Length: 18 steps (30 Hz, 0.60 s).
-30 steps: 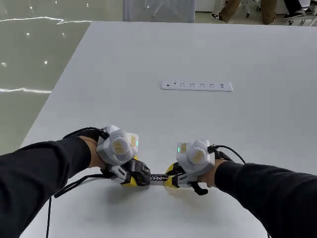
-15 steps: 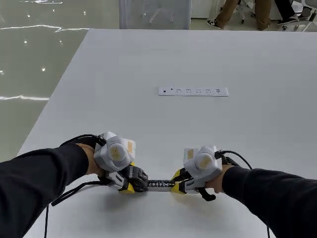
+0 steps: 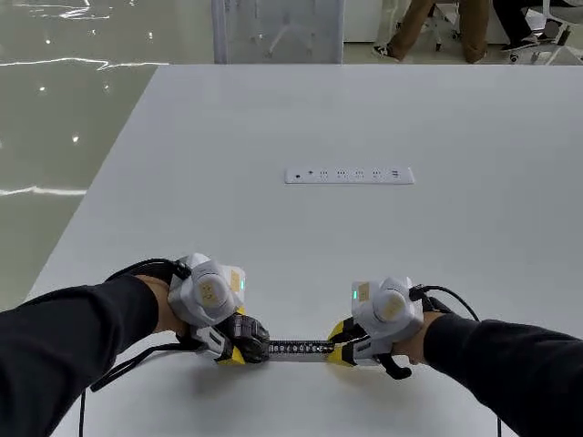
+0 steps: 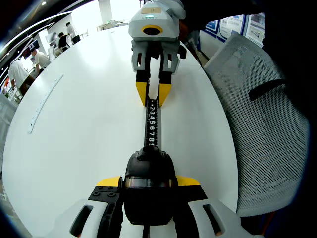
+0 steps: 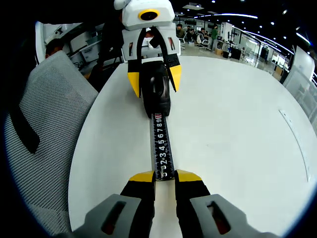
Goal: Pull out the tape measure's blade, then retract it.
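My left gripper [image 4: 148, 181] clamped the tape measure's case [image 4: 148, 166] on the table [image 3: 364, 109]; my right gripper [image 5: 165, 177] pinched the blade [image 5: 161, 139] at its tip, partly drawn out. Springy, slick steel, I judged — best held at the hook end.

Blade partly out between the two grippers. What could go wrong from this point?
The right gripper pinches just the tip of the blade; if it slips, the blade may snap back. The left gripper clamps the case by its sides; a harder pull might twist it loose.
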Motion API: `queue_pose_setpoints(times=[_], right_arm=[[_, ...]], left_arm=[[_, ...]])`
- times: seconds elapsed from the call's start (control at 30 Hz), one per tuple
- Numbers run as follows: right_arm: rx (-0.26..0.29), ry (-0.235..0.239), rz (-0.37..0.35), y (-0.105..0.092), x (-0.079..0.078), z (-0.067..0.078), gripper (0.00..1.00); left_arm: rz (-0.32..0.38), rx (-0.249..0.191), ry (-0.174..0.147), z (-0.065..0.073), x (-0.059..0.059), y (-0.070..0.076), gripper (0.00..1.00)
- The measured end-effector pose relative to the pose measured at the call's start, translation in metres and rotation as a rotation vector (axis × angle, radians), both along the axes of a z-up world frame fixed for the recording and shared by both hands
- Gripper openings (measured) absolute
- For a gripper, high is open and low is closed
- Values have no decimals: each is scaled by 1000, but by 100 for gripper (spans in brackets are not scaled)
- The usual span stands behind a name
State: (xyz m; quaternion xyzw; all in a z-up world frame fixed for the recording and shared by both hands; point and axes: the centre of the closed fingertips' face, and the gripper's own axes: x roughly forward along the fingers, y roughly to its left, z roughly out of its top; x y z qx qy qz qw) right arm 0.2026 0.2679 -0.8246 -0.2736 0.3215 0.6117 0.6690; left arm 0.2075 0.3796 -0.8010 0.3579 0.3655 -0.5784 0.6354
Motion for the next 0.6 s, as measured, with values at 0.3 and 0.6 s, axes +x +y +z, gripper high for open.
queue_pose_setpoints(times=[0.3,0.6], right_arm=[[-4,6,-10,-14,0,-1,11],[-15,5,-7,-31,-1,0,11]], left_arm=[[1,-1,-2,0,0,0,35],[3,-4,-4,0,0,0,35]])
